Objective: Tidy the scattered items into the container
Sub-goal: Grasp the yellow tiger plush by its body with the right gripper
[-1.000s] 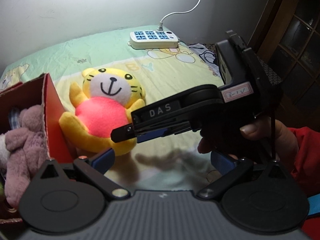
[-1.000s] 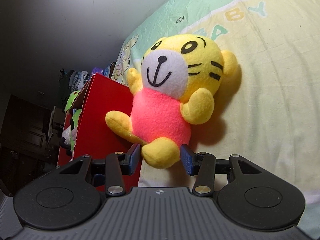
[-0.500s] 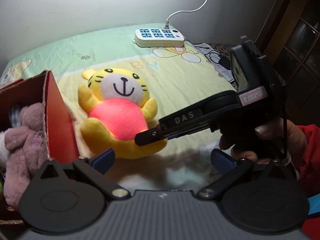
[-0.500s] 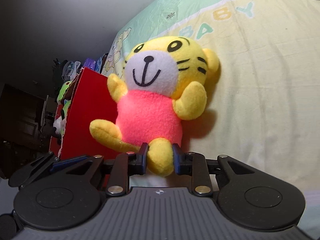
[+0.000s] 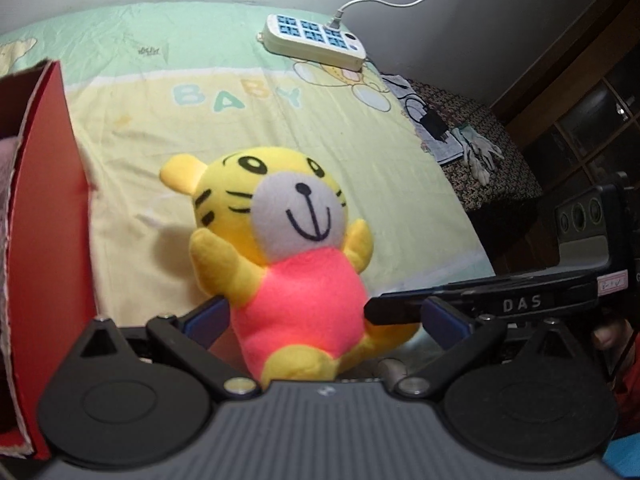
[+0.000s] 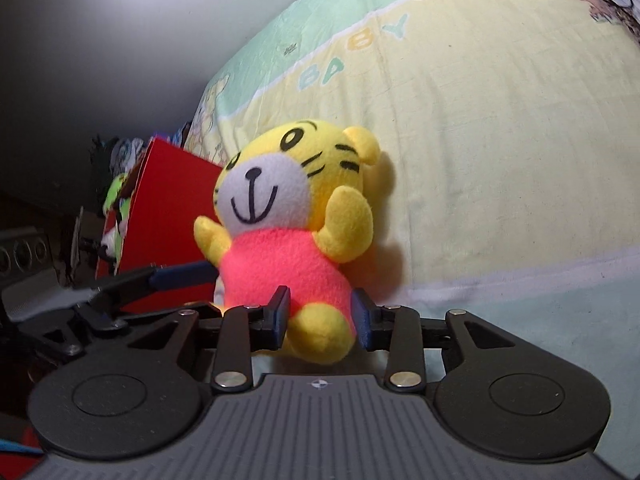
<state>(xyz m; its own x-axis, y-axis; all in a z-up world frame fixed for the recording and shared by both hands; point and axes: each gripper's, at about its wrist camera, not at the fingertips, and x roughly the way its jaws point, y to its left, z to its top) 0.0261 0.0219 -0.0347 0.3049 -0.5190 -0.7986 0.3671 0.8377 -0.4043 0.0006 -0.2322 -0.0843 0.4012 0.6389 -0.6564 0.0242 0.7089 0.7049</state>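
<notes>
A yellow tiger plush (image 5: 296,280) in a pink shirt sits propped upright on the bed, beside the red cardboard box (image 5: 44,240). My right gripper (image 6: 320,318) has the plush's (image 6: 280,264) yellow foot between its blue pads. Its jaws are opening, with the pads still touching the foot. In the left wrist view the right gripper (image 5: 384,312) reaches in from the right at the toy's leg. My left gripper (image 5: 326,320) stands open, its fingers wide on either side of the pink body. One left finger (image 6: 180,274) shows beside the box (image 6: 168,208).
A white power strip (image 5: 316,42) with its cable lies at the far edge of the bedsheet (image 5: 360,160). Gloves and a charger (image 5: 476,152) rest on a patterned stool at the right. Other soft toys (image 6: 116,196) fill the box.
The right jaws closed on the plush's foot and drew it toward the bed's near edge. The left gripper swung over, so the toy now stands between its open fingers.
</notes>
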